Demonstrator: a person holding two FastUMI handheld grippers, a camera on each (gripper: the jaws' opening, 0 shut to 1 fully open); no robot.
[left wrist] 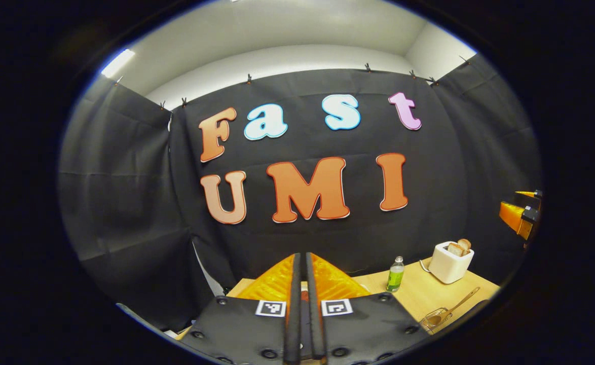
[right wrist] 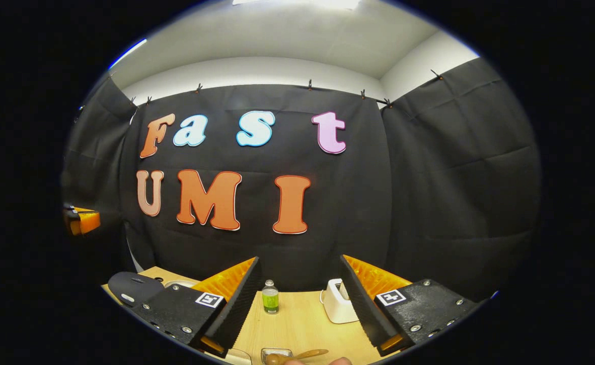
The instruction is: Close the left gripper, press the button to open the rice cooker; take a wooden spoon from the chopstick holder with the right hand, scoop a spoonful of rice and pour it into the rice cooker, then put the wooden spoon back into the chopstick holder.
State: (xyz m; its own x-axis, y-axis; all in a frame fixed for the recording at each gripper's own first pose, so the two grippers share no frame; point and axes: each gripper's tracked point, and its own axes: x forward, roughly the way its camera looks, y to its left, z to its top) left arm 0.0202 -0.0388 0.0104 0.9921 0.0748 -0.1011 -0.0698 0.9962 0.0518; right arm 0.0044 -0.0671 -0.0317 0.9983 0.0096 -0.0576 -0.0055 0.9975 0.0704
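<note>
The left gripper (left wrist: 305, 268) has its two ribbed fingers pressed flat together, pointing up at the black cloth wall. The right gripper (right wrist: 300, 299) has its fingers spread wide with nothing between them. On the smooth wooden table (right wrist: 297, 324) the wooden spoon (right wrist: 297, 356) lies at six o'clock, with a small green bottle (right wrist: 270, 298) and a boxy white toaster (right wrist: 339, 304) past it.

Black cloth walls (left wrist: 125, 203) clipped below a white ceiling (left wrist: 277, 30) with a strip light (left wrist: 118, 63); pale wooden table (right wrist: 297, 324).

Right gripper (right wrist: 300, 299) agape above table (right wrist: 297, 324)
</note>
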